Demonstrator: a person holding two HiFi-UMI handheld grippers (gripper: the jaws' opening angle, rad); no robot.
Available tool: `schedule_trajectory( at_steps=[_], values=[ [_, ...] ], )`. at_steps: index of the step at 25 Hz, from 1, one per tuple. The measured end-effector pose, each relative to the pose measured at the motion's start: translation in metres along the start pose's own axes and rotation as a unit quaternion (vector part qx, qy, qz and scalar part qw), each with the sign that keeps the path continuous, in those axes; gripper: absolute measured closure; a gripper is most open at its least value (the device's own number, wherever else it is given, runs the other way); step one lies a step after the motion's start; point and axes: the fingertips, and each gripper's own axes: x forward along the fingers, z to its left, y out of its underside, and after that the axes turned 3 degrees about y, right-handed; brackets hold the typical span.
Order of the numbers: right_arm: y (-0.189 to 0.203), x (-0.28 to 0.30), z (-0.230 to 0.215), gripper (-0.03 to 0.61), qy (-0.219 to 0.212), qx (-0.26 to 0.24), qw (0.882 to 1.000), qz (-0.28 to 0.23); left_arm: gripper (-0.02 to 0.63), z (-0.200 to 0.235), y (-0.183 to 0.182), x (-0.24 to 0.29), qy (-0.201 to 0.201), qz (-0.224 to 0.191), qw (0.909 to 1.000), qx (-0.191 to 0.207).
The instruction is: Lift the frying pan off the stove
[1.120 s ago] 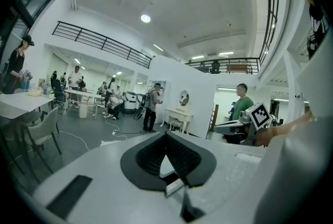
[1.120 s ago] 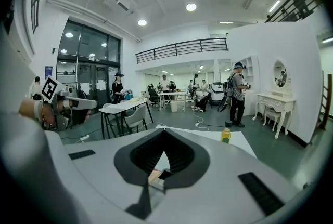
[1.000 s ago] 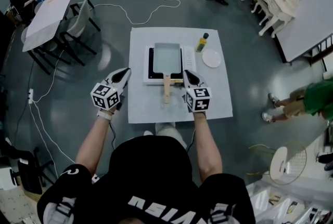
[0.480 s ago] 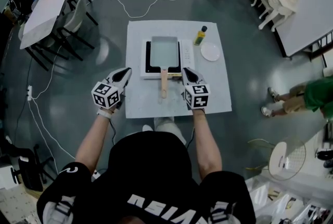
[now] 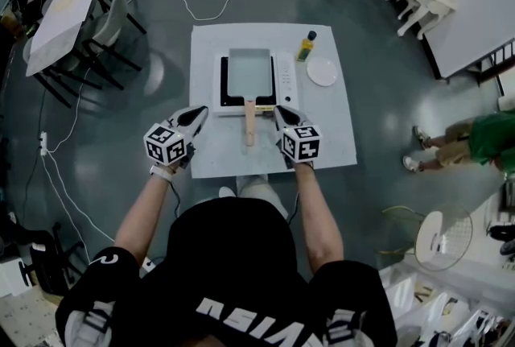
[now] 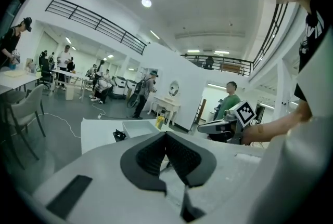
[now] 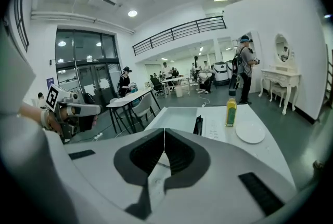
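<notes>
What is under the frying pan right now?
The frying pan sits on the stove, whose black top shows along the pan's left edge. The surface directly beneath the pan is covered, so nothing there can be checked.

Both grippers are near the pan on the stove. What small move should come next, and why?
Probably open the right gripper: its jaws are shut on nothing, and it sits just right of the pan handle, nearer than the left gripper. The pan rests on the stove, untouched.
</notes>
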Motion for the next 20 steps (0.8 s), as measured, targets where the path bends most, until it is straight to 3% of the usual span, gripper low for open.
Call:
schedule_trajectory(
  at_steps=[9,12,17,20],
  values=[
    [0.028,0.025,0.002,0.578,-0.034,0.030,0.998,0.038,0.615,-0.014,0.036,0.026,0.060,0.033,0.9974,-0.026],
    [0.041,0.036,0.003,0.478,-0.051,0.038,0.996,0.061,0.605,-0.017,0.048,0.035,0.078,0.045,0.9950,-0.045],
    [0.049,0.049,0.006,0.372,-0.090,0.073,0.990,0.077,0.485,-0.025,0.065,0.051,0.110,0.066,0.9893,-0.070],
    [0.054,0.056,0.007,0.309,-0.114,0.100,0.984,0.089,0.448,-0.032,0.073,0.060,0.130,0.080,0.9854,-0.076]
  ],
)
